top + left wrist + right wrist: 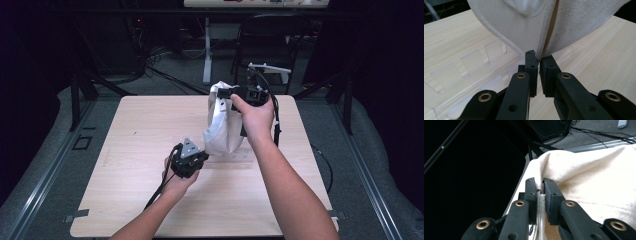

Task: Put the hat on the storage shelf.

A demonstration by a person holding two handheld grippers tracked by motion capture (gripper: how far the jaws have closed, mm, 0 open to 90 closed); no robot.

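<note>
A white canvas cloth bag (223, 125) hangs upright over the middle of the light wooden table (140, 135). My right gripper (226, 93) holds it from the top, and its jaws are shut on the bag's upper seam (539, 195), with cloth (594, 177) spreading to the right. My left gripper (200, 152) sits low at the bag's bottom left corner. Its jaws (539, 61) are shut on the very tip of the lower hem of the bag (524, 32). A hand grips each gripper body.
A clear plastic slotted rack (461, 67) lies flat on the table under the bag (235, 159). A black chair (270, 35) and a white desk leg (206, 55) stand beyond the far edge. Cables run across the floor (165, 75). Dark frame posts flank the table.
</note>
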